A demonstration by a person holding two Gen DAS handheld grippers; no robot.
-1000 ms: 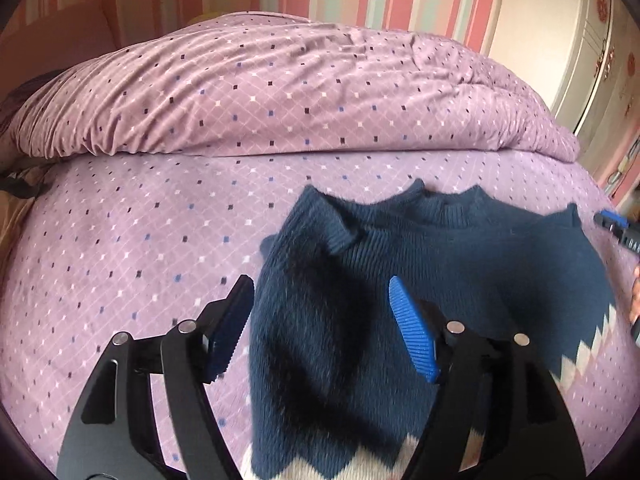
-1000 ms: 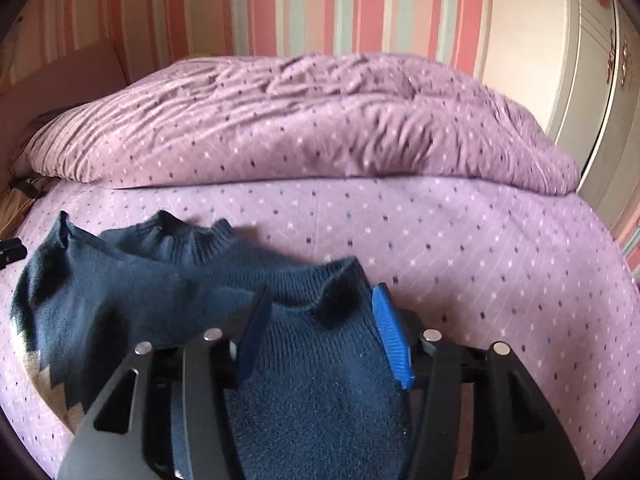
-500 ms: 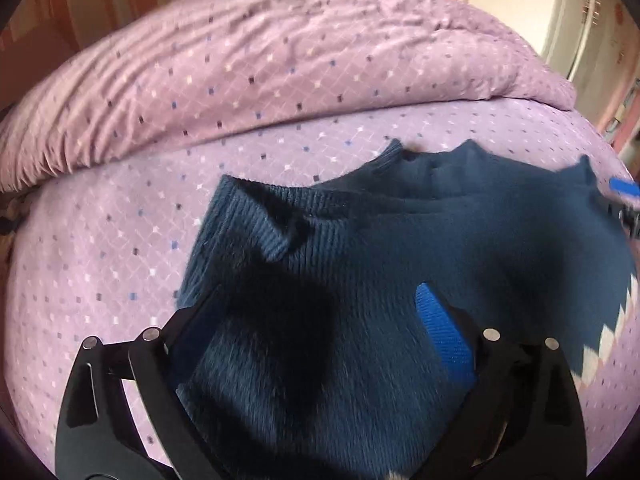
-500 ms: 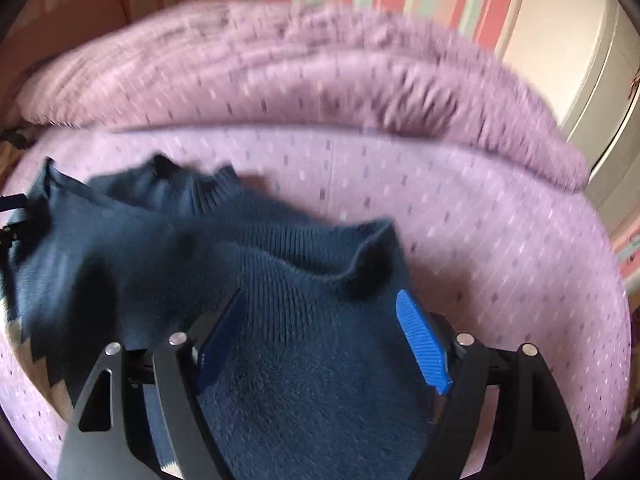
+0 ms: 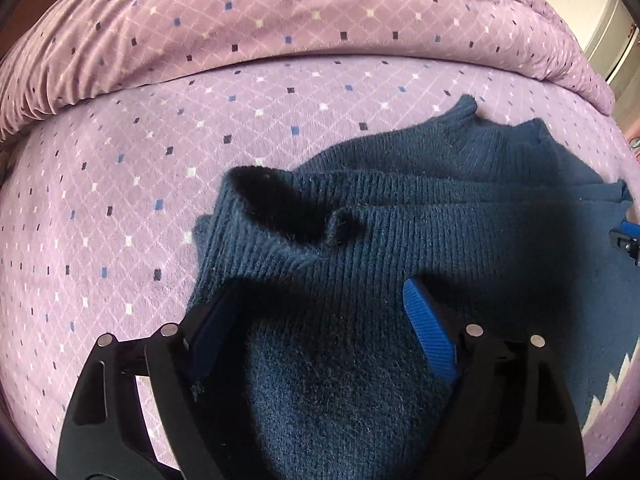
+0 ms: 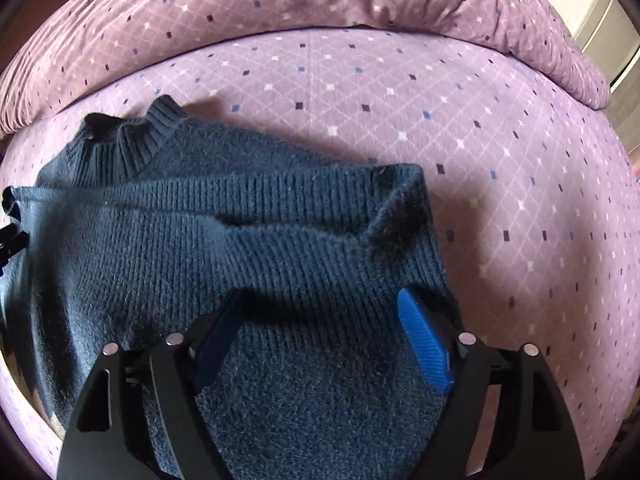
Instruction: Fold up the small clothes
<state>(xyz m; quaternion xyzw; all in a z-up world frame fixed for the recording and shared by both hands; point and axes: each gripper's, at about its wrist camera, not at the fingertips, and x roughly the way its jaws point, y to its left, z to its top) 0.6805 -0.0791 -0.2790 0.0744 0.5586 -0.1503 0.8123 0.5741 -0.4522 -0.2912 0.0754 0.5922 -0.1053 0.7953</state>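
The dark navy ribbed-knit sweater (image 5: 400, 240) lies spread on the lilac diamond-patterned bed sheet (image 5: 120, 184), collar toward the bunched duvet of the same lilac print (image 5: 280, 12), with a pale zigzag band (image 5: 608, 396) showing at its far lower corner. Its upper edge is not flat: on each side a loose lip of knit curls up and casts a dark pocket.

Your left tongs (image 5: 320, 344) stand wide over the sweater's left shoulder area, their jaws closing, with knit between the blue pads but not pressed by them. Your right tongs (image 6: 320, 344) straddle the right shoulder area, jaws opening, likewise gripping nothing.

The risks from here:
- If you close where you are, you may pinch only the top layer, because the fabric is doubled near the curled lip; the under layer would then stay behind and the fold would come out skewed.
- You may also catch the bed sheet, since the left pad (image 5: 208, 336) sits right at the sweater's edge; shadow hides that spot, so I cannot say whether it is over knit or sheet.
- If the two sides bite at unequal depth, the lift would drag the collar (image 6: 132, 140) off-centre.
- The fluffy knit could slip from a shallow bite.
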